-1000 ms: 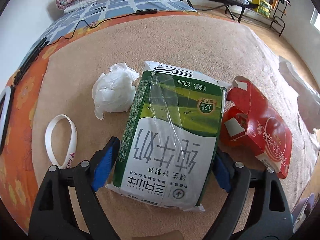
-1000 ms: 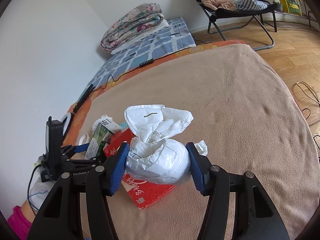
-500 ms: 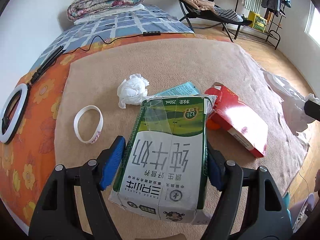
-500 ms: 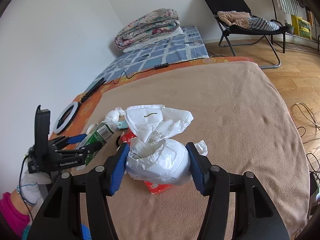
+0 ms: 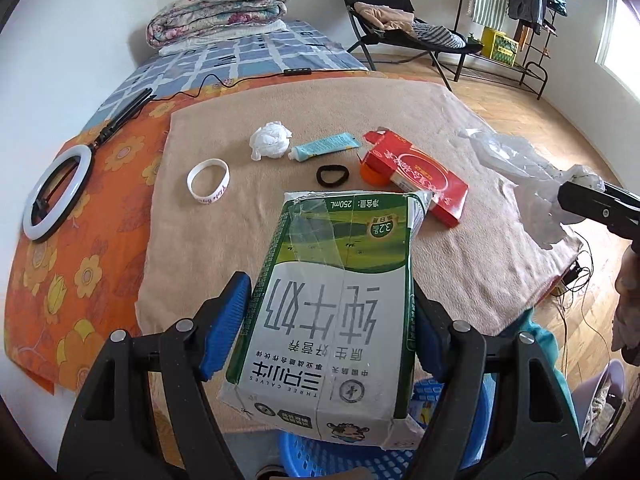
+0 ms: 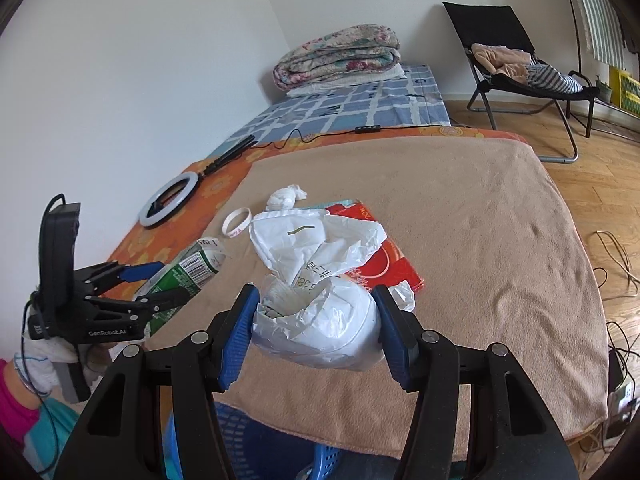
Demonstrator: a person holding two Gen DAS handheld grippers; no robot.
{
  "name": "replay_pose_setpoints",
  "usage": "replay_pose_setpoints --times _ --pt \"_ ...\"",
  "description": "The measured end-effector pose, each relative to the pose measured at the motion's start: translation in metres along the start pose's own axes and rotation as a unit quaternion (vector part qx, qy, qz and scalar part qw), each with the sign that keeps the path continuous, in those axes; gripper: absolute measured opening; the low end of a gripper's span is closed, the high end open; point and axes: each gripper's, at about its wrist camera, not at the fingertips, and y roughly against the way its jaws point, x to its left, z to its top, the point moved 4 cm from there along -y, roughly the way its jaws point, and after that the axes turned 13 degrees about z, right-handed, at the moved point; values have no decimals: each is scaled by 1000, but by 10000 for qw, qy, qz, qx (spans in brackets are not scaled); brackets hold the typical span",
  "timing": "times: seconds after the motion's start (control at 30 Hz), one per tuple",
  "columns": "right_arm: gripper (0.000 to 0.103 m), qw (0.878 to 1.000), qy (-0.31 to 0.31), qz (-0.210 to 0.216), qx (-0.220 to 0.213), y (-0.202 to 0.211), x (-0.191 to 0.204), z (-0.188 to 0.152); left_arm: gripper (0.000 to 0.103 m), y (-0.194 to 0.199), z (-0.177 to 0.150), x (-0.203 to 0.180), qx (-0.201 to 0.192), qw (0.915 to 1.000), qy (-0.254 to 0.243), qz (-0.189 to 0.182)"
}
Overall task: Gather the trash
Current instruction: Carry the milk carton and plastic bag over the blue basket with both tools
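Both of your grippers have come up and back off the bed with their loads: the left gripper [image 5: 332,328] is clenched on the milk carton [image 5: 336,312], its blue pads pressing the carton's two sides, and the right gripper [image 6: 316,332] is clamped on the white plastic bag [image 6: 316,304], squeezing its bulging lower half. A second ago the carton lay flat on the tan blanket [image 5: 460,264] among the other litter; now it hangs clear of it, out past the near edge, with the blue basket [image 5: 352,456] showing directly beneath — the same basket [image 6: 240,440] appears under the bag in the right view. That means two pieces are as good as collected; I judge the next thing you need is simply to let go once each load sits over the opening. Lifting the carton has also uncovered what it hid — a small teal tube [image 5: 326,146] and a black hair tie [image 5: 333,176]. Left on the blanket are the crumpled tissue [image 5: 271,140], the red box [image 5: 416,174] and the white wristband [image 5: 209,181], which have not moved between frames.
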Motion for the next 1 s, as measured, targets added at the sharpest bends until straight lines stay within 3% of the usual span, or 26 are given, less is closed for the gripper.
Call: replay_pose_setpoints --times 0.37,1.0 --pt "57 9989 259 194 326 10 40 -47 76 35 -63 -11 119 9998 -157 -91" --pt "57 9920 426 374 1131 -2 77 -137 76 28 -152 -34 880 9940 -507 -404"
